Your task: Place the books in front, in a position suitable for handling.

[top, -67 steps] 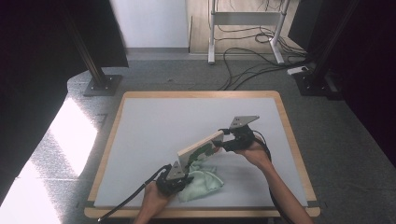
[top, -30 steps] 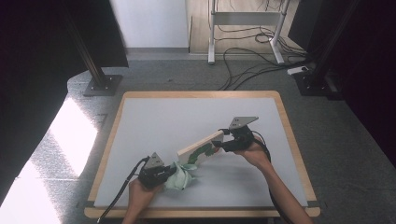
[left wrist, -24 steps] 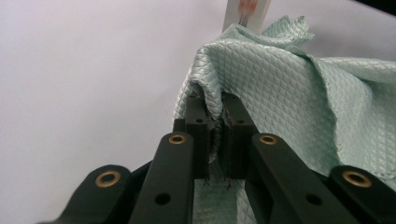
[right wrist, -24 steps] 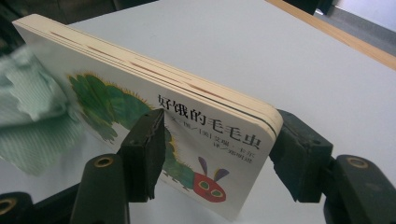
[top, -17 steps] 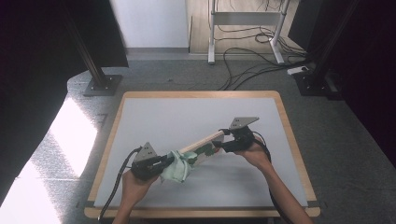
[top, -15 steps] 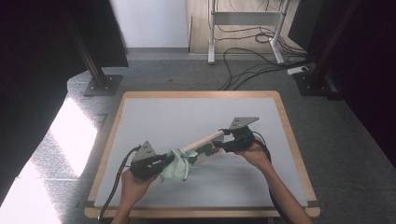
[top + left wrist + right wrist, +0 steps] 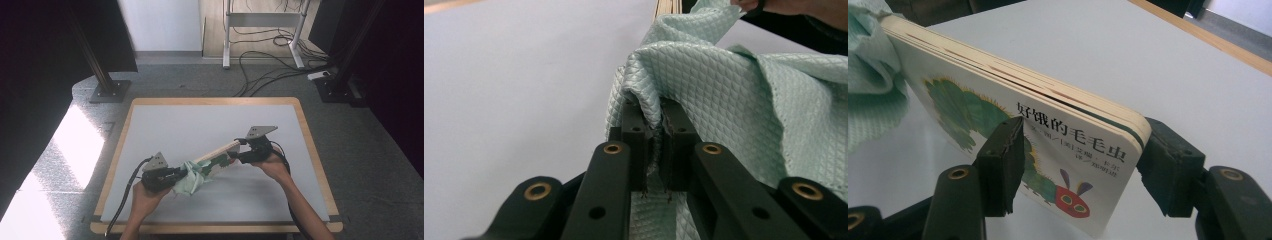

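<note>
This looks like a lab or recording studio set up for filming handling work, not a home. A single bench (image 7: 215,120) with a plain grey top and a pale wooden rim stands alone on grey carpet (image 7: 360,150). Dark curtains (image 7: 50,50) hang at the left and right. On the far left a black metal post rises from a flat base plate (image 7: 110,91). On the far side, loose black cables (image 7: 270,75) trail across the floor beneath a white metal frame (image 7: 262,20).
</note>
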Tool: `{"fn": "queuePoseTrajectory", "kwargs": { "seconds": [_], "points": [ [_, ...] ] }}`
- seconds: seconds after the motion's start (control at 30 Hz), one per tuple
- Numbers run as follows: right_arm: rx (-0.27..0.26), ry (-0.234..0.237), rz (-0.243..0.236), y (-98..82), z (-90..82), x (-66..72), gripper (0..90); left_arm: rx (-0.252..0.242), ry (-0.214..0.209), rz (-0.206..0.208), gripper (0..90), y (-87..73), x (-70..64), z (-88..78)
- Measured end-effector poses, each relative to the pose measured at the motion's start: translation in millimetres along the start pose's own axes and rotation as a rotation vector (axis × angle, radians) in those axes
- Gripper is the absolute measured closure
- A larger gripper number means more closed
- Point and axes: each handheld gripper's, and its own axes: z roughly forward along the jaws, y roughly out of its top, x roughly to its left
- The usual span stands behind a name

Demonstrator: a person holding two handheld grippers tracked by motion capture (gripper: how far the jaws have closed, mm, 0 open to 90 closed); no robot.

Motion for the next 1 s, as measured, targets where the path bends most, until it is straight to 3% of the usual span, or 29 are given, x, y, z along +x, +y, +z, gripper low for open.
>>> {"fn": "queuePoseTrajectory", "kwargs": {
  "seconds": [0.13, 0.7, 0.9, 1.0],
  "points": [
    [-0.001, -0.001, 0.0, -0.1, 0.2, 0.0, 37.8, 0.031, 0.006, 0.002, 82.6, -6.0, 0.9, 7.0],
    [-0.003, -0.001, -0.004, -0.7, -0.9, 0.8, 37.9, 0.043, -0.06, -0.013, 82.3, -25.7, 1.5, 20.8],
    [-0.004, 0.001, 0.0, -1.2, -1.3, 0.9, 38.3, 0.054, -0.047, 0.003, 82.6, -24.6, -1.0, 19.3],
    [-0.004, 0.001, -0.002, -1.6, -1.6, 0.4, 38.7, 0.046, -0.012, 0.023, 82.9, -21.3, -1.8, 9.9]
  ]
}}
